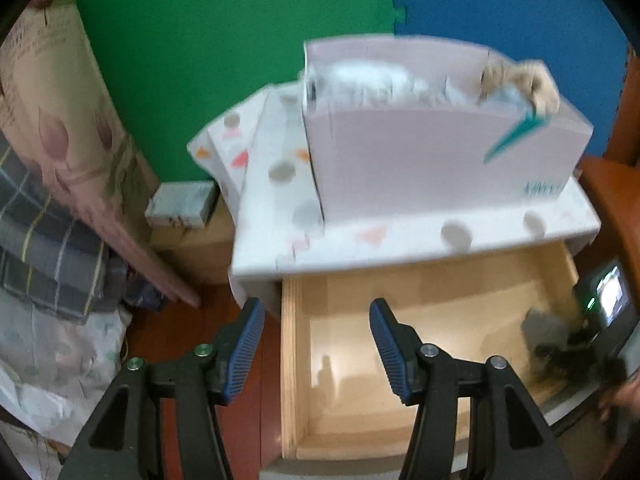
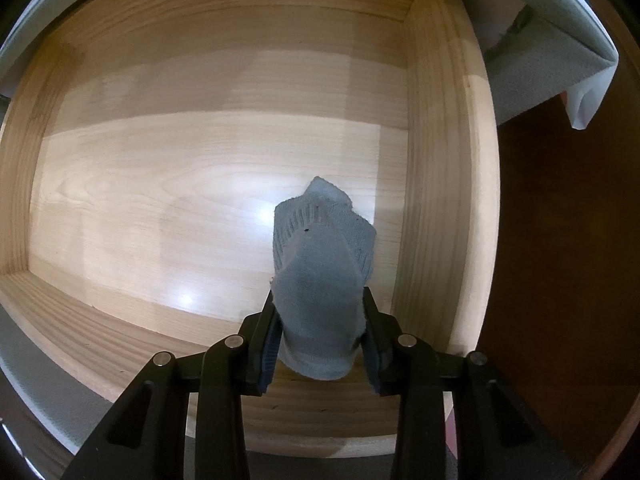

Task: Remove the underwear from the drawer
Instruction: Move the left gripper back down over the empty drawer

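Both tongs show: my right gripper (image 2: 320, 344) squeezes a grey sock (image 2: 322, 276) and holds it just above the wooden drawer (image 2: 200, 184) floor, near the right wall. My left gripper (image 1: 316, 344) hangs open and holds nothing, over the drawer's left edge, near a pink box (image 1: 436, 156).

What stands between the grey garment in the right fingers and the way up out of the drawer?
Nothing visible. The right gripper is shut on the grey garment, the drawer is open-topped, and the left gripper is open and holds nothing.

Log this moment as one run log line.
left gripper: open, empty | right gripper: shut on grey sock | drawer: open
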